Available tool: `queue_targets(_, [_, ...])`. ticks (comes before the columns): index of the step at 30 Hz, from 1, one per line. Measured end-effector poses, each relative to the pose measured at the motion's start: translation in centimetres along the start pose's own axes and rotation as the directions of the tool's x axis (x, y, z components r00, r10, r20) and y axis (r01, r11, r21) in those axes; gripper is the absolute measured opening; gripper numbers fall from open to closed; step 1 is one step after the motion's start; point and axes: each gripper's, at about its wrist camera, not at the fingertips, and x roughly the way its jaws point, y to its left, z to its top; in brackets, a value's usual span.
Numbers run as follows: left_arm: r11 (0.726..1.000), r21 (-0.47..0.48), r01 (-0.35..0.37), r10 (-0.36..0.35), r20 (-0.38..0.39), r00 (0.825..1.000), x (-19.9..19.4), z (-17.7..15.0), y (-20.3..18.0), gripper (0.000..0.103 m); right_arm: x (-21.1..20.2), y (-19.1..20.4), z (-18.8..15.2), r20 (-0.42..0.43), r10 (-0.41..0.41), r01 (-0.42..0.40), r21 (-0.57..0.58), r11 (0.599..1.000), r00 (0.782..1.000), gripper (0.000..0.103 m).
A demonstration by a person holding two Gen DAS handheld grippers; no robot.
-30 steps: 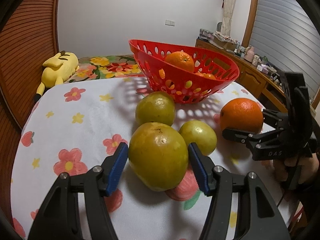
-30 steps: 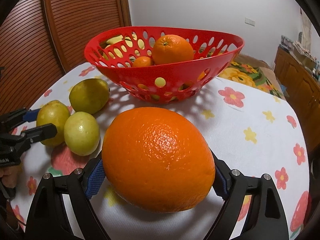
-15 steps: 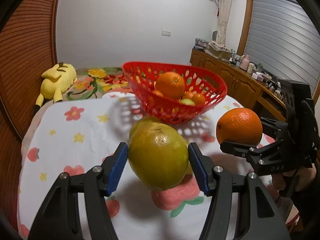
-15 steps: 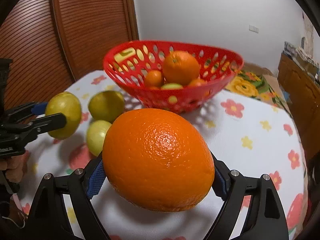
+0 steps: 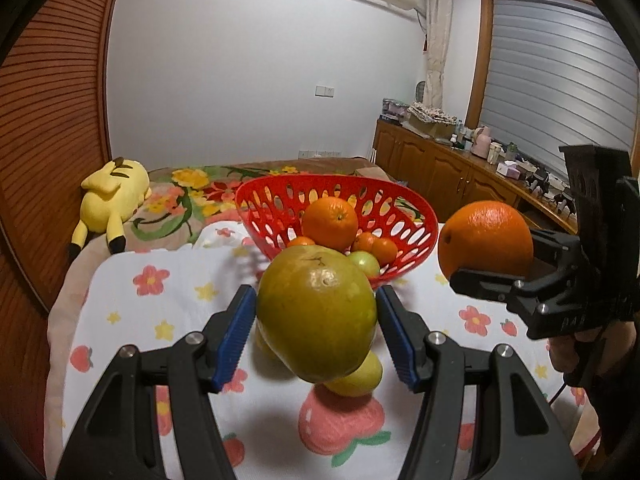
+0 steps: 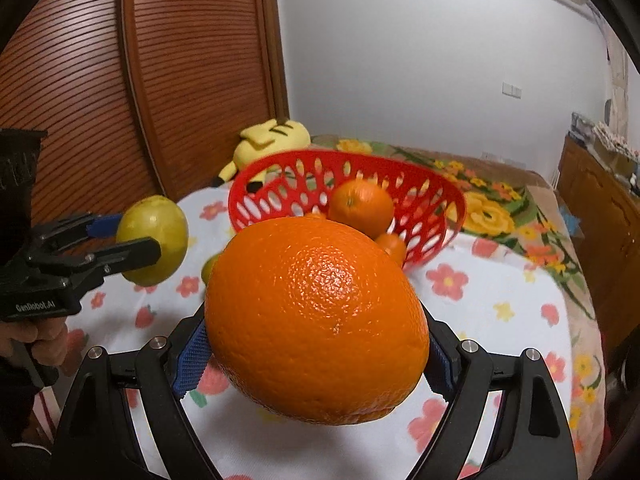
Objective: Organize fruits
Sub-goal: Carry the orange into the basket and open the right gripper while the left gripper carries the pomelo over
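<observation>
Table under a floral cloth carried everything, with the basket at its far side, apart from both grippers. Basket was red, perforated, and held an orange plus smaller fruit (probably the drop spot, so both loads likely headed there). Right gripper had its jaws spread wide, pads clamped on the big orange, held clear above the cloth in front of the basket. Left gripper was narrower, pads pressed on both flanks of the green fruit, also off the table. Side grips kept round fruit from rolling out. Two small green fruits lay on the cloth beneath it, not yet collected.
</observation>
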Motion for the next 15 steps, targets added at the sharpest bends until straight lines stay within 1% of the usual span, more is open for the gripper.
queue_targets(7, [1.000,0.008,0.005,-0.005,0.010,1.000,0.9,1.5,0.0,0.061,1.2,-1.3,2.0,0.002,-0.016,0.016,-0.013,1.000,1.000,0.089])
queue_targets(15, [1.000,0.009,0.001,-0.001,0.011,1.000,2.3,3.0,0.4,0.061,4.2,-2.0,3.4,-0.046,-0.031,0.028,-0.061,0.998,0.998,0.089])
